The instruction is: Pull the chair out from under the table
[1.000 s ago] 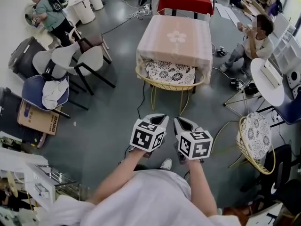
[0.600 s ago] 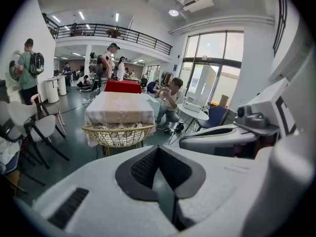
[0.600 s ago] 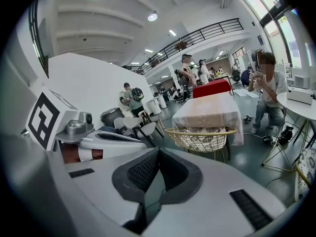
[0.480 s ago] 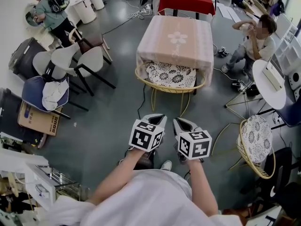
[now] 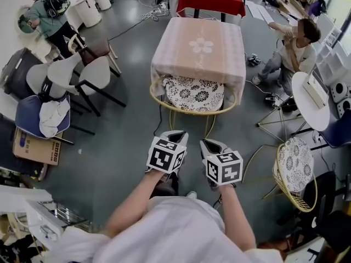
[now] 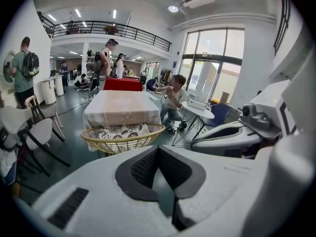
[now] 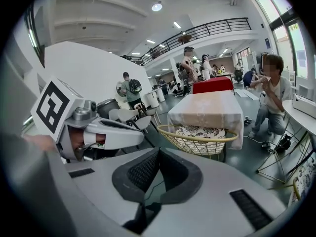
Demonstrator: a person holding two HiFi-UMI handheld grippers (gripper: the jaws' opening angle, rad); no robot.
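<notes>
Yellow wire chair point(image 5: 193, 95) sits tucked under the near edge of the pink-clothed table point(image 5: 200, 45), with its curved back rim poking out toward the person. Left gripper point(image 5: 176, 135) and right gripper point(image 5: 208, 142) are side by side, both closed on nothing and short of the rim. Open grey floor point(image 5: 126, 130) lies between. Second wicker chair point(image 5: 296, 171) and grey chairs point(image 5: 90, 73) stand well apart on either side.

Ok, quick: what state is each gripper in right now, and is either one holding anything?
Left gripper: shut, holding nothing.
Right gripper: shut, holding nothing.
Neither touches the chair.
</notes>
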